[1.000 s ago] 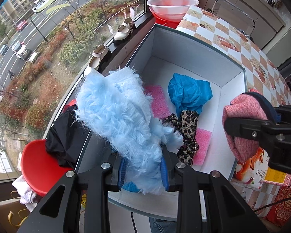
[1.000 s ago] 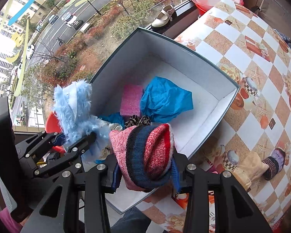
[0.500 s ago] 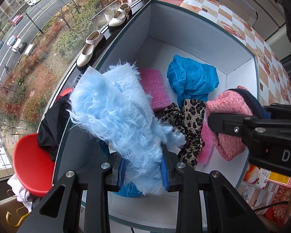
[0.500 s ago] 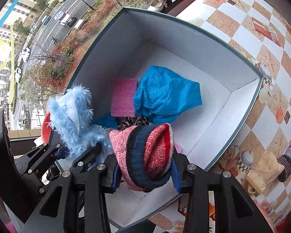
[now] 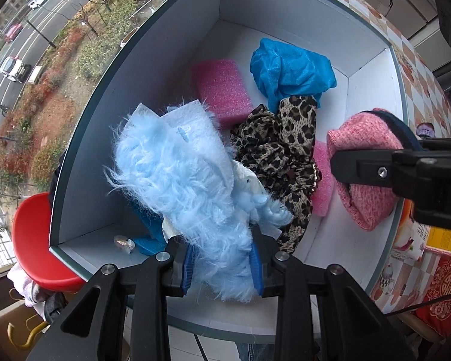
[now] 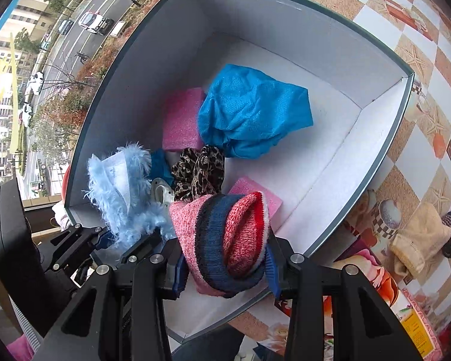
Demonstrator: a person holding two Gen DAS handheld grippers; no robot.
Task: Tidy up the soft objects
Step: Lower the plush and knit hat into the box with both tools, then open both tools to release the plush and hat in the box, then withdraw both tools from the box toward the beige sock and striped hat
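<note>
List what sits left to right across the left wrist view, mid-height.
red stool → box wall → fluffy light-blue item in the left gripper → leopard-print fabric → pink knit hat in the right gripper → checkered tablecloth

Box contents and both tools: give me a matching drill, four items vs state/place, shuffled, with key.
Items:
1. fluffy light-blue fabric
2. striped knit hat
3. blue crumpled cloth
4. beige glove

States:
A. lying on the box floor, free
B. clamped in the right tool
C. on the checkered tablecloth, outside the box
D. clamped in the left tool

Pairs: 1-D, 2-B, 3-A, 4-C
</note>
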